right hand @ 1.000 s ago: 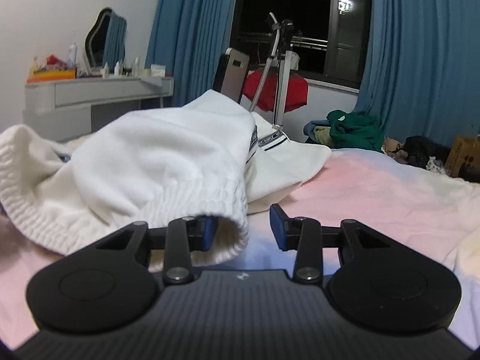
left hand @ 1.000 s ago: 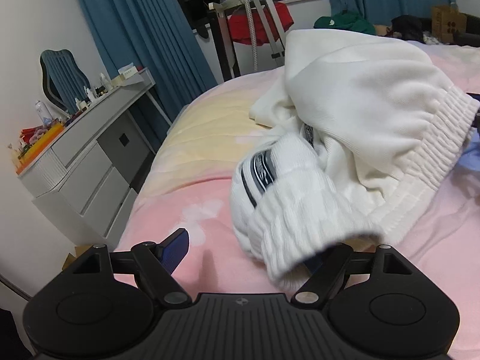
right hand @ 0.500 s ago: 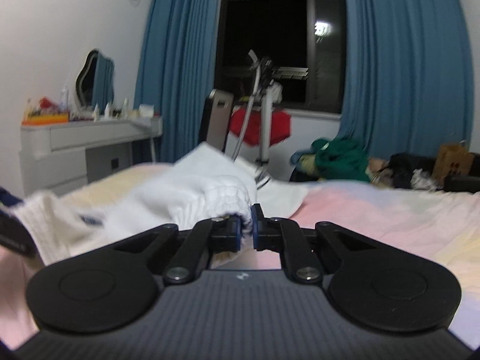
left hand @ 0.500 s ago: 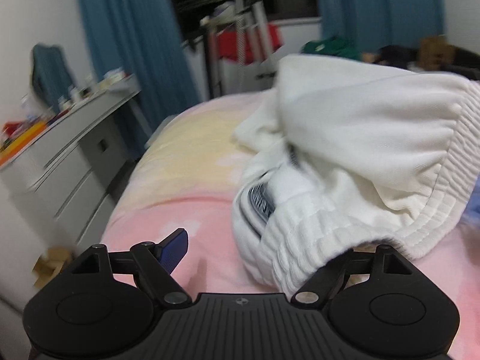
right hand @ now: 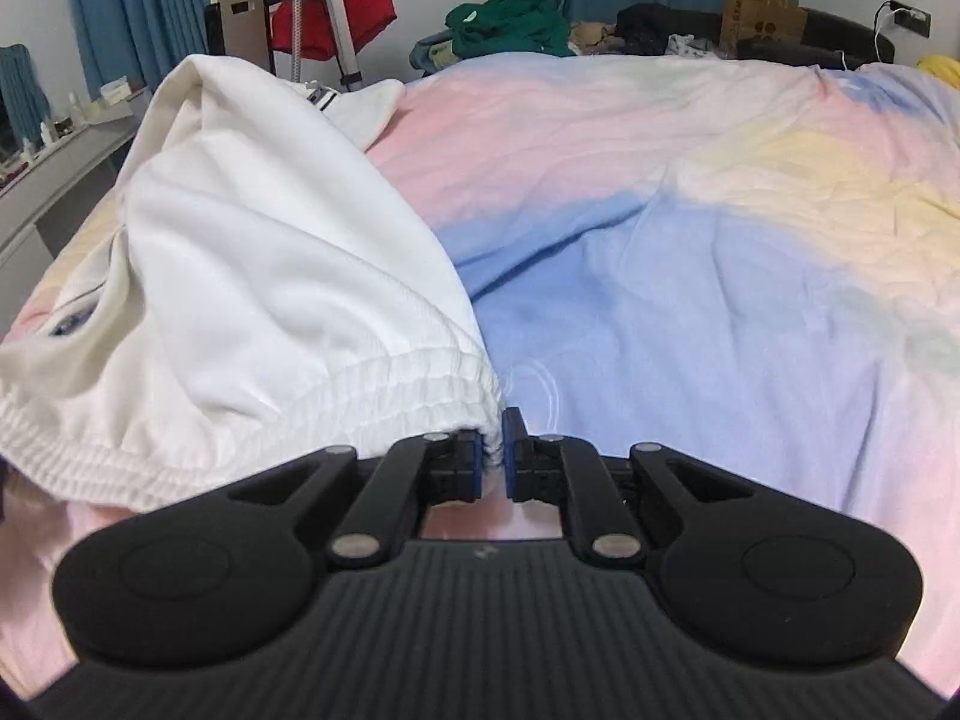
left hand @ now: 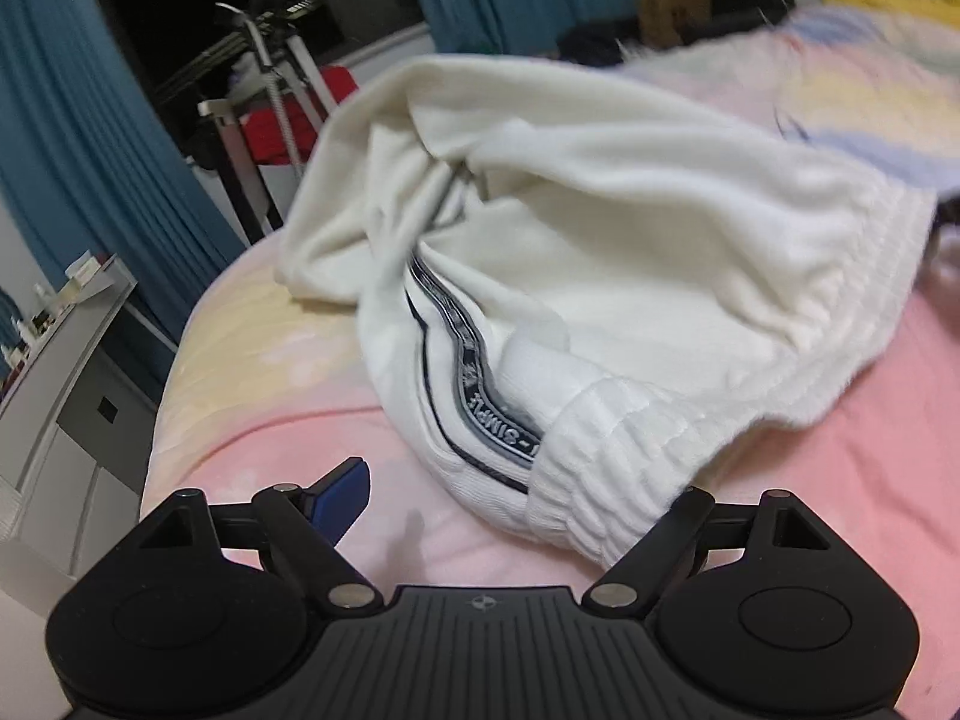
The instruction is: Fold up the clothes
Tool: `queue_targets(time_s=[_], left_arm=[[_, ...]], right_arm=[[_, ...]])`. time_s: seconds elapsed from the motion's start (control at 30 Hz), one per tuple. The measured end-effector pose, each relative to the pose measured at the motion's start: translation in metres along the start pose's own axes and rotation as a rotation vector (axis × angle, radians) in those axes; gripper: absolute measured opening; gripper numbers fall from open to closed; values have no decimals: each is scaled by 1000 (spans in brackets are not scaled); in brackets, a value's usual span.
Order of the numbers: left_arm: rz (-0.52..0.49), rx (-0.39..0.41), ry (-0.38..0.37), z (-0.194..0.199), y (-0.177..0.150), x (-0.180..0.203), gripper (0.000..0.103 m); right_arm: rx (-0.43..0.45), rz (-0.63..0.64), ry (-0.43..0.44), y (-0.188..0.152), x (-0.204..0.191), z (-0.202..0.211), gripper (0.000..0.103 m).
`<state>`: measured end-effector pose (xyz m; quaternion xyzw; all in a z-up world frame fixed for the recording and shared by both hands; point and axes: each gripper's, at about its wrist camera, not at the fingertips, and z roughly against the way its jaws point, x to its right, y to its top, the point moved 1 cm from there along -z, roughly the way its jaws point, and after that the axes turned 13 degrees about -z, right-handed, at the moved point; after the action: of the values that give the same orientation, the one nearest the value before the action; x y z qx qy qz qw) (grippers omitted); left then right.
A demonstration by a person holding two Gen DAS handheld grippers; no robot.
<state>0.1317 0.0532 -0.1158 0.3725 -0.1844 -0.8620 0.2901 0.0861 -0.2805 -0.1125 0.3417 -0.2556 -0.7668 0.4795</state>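
Note:
A pair of white sweatpants (left hand: pixel 600 276) with a dark lettered side stripe lies bunched on the pastel bedspread (right hand: pixel 690 228). My left gripper (left hand: pixel 516 498) is open; its blue left pad shows, and the ribbed waistband corner (left hand: pixel 606 468) lies between the fingers and hides the right pad. My right gripper (right hand: pixel 492 456) is shut on the elastic waistband (right hand: pixel 384 396) of the sweatpants (right hand: pixel 270 252) and holds that corner just above the bed.
A grey dresser (left hand: pixel 66 384) with small bottles stands left of the bed. Blue curtains (left hand: pixel 90 138), a drying rack with a red cloth (right hand: pixel 336 12), a green garment (right hand: pixel 510 24) and a paper bag (right hand: pixel 759 18) lie beyond the far bed edge.
My right gripper closed on the waistband and then drew it up and back over the bed. The left gripper stayed open while the pants shifted and the stripe turned into view.

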Motion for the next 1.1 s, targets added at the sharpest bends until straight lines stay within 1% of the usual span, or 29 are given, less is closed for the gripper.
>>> queue_targets(time_s=[0.07, 0.17, 0.2, 0.27, 0.33, 0.37, 0.47, 0.53, 0.57, 0.6, 0.63, 0.7, 0.73, 0.77, 0.83, 0.93, 1.03, 1.1], left_arm=[[-22, -6, -1, 0, -2, 3, 84], [-68, 6, 6, 4, -3, 10, 85], [-87, 7, 11, 4, -2, 13, 85], [-112, 8, 42, 2, -1, 17, 85], [-103, 11, 72, 1, 3, 18, 83], [-80, 23, 76, 2, 7, 16, 83], [-5, 58, 102, 13, 14, 16, 78], [66, 74, 144, 17, 21, 10, 62], [106, 78, 164, 20, 25, 8, 58], [145, 85, 172, 23, 27, 5, 50], [181, 95, 174, 27, 30, 2, 38], [243, 118, 183, 37, 33, -4, 31], [266, 136, 194, 43, 33, -9, 26], [303, 150, 204, 49, 30, -18, 24], [400, 167, 217, 58, 24, -45, 15], [543, 185, 227, 71, 11, -93, 12], [621, 200, 247, 81, 6, -143, 10], [658, 208, 260, 90, 6, -180, 10]], right_arm=[[7, 3, -3, 1, -2, 0, 9], [46, 36, -1, 2, -4, 4, 9], [49, 29, 2, 2, -3, 4, 9], [53, -1, 16, 4, 1, 4, 9], [58, -31, 30, 5, 7, 4, 10], [59, -37, 32, 4, 9, 5, 10], [46, -14, 17, -3, 3, 0, 10], [7, -56, 40, -4, 6, -2, 10], [-11, -87, 58, -5, 8, -2, 10], [-17, -114, 80, -5, 10, 1, 10], [-24, -141, 104, -5, 11, 4, 10], [-34, -180, 161, -8, 10, 15, 10], [-37, -194, 186, -10, 9, 21, 10], [-37, -198, 203, -12, 6, 28, 10], [-44, -214, 256, -16, 0, 41, 10], [-72, -235, 386, -26, -20, 63, 10], [-103, -187, 515, -39, -66, 82, 10], [-129, -156, 580, -46, -104, 87, 10]])
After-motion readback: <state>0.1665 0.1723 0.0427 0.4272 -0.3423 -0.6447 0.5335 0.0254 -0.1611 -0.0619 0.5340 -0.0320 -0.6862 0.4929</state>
